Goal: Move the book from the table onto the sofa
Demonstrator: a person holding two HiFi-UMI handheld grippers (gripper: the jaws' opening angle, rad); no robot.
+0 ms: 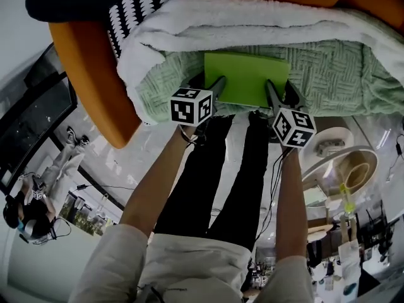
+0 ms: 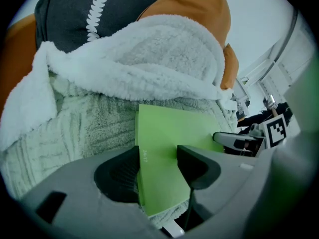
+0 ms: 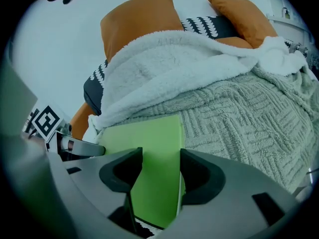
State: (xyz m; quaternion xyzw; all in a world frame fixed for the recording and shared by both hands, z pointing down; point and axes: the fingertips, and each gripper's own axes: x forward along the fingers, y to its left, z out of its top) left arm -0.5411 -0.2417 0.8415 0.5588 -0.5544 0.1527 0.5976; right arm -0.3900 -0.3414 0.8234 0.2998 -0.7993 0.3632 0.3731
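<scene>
Sofa arm: orange sofa (image 1: 88, 74), curving down the left of the head view.
Cushion: black-and-white patterned cushion (image 1: 129, 8) at the sofa's back, on the left.
White blanket: fluffy white blanket (image 1: 252, 17) lies rolled along the seat behind the book.
Left gripper: left gripper (image 2: 157, 166) has its jaws moderately apart, and the near left corner of the book lies in the gap. The spine edge runs along the left jaw, and the right jaw overlaps the cover.
Book: green book (image 1: 246, 77) lies flat on the sofa seat on the knitted blanket, near the front edge and between the two grippers.
Right gripper: right gripper (image 3: 162, 171) has its jaws moderately apart over the book's near right corner. The book's outer edge runs beside the right jaw.
Knitted blanket: pale green knitted blanket (image 1: 328, 81) covers the seat under the book and out to the right.
</scene>
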